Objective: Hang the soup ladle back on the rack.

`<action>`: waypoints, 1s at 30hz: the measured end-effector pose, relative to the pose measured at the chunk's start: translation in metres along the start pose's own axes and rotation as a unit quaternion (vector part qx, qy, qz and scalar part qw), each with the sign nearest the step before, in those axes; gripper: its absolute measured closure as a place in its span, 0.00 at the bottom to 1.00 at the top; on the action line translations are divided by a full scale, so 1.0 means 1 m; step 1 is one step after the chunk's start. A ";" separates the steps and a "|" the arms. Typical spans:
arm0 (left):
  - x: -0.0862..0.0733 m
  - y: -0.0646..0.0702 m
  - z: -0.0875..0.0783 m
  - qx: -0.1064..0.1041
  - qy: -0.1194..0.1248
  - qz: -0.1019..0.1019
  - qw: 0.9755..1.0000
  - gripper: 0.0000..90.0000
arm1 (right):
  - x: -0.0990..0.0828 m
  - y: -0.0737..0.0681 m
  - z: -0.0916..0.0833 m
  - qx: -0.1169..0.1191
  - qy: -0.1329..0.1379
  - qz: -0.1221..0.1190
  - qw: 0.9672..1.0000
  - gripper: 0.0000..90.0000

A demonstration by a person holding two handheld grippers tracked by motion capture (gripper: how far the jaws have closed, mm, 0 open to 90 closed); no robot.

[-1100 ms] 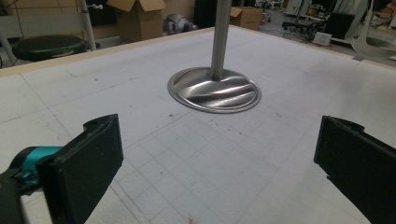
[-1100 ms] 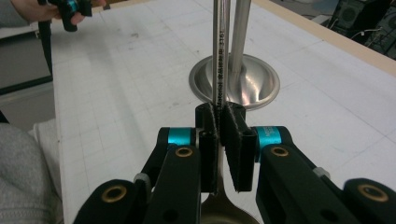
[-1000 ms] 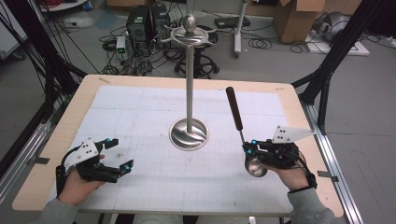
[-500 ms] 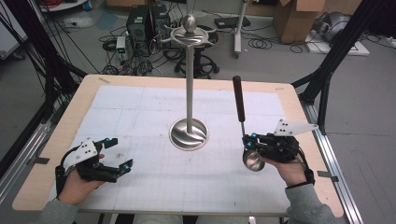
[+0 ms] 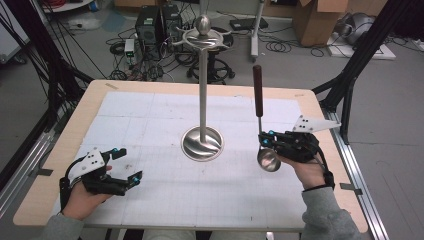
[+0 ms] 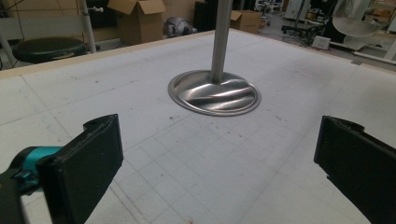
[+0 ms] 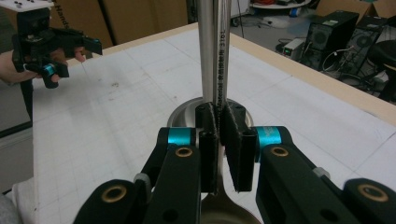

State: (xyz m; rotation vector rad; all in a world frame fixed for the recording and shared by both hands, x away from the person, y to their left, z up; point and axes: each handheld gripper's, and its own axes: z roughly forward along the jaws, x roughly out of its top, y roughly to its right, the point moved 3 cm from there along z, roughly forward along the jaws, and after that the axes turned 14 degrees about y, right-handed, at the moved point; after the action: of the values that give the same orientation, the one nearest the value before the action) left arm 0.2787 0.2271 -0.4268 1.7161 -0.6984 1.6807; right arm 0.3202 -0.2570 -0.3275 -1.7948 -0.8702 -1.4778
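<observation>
The table (image 5: pixel 150 107) carries 1 tall steel stand (image 5: pixel 202 90) at its centre, round base on the grid mat, hook arms at the top. At about 4 o'clock from that base, the right gripper (image 5: pixel 263 141) is clenched on the thin metal neck of a ladle (image 5: pixel 260 125), just above the bowl; the right gripper view shows the 2 pads pressed against the shaft with the stand's pole directly behind. The ladle's long axis stands nearly upright: bowl down near the mat, dark handle pointing up toward 12 o'clock, its tip well below the hooks. The coming move likely turns on this: the hooks lie up and toward 10 o'clock from the handle end, so the right hand, much the nearer, must lift and carry it. The left gripper (image 5: pixel 125 167) rests at 8 o'clock from the base, jaws released and wide apart, holding nothing.
</observation>
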 end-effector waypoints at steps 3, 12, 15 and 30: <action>0.000 0.000 0.000 -0.001 0.000 0.001 1.000 0.02 | 0.005 0.001 0.003 -0.003 0.001 -0.004 1.000 0.94; 0.000 0.000 0.000 -0.001 -0.001 0.001 1.000 0.02 | 0.015 0.000 0.010 -0.006 0.007 -0.007 1.000 0.94; 0.000 0.000 0.000 -0.001 -0.001 0.001 1.000 0.02 | 0.016 -0.001 0.013 -0.006 0.010 -0.008 1.000 0.94; -0.001 0.000 0.001 -0.001 -0.002 -0.001 1.000 0.02 | 0.033 -0.005 0.035 -0.003 0.022 -0.013 1.000 0.94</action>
State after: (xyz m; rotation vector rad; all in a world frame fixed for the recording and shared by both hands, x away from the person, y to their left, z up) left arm 0.2789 0.2265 -0.4274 1.7200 -0.6990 1.6742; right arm 0.3402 -0.2227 -0.3003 -1.7539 -0.8708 -1.5325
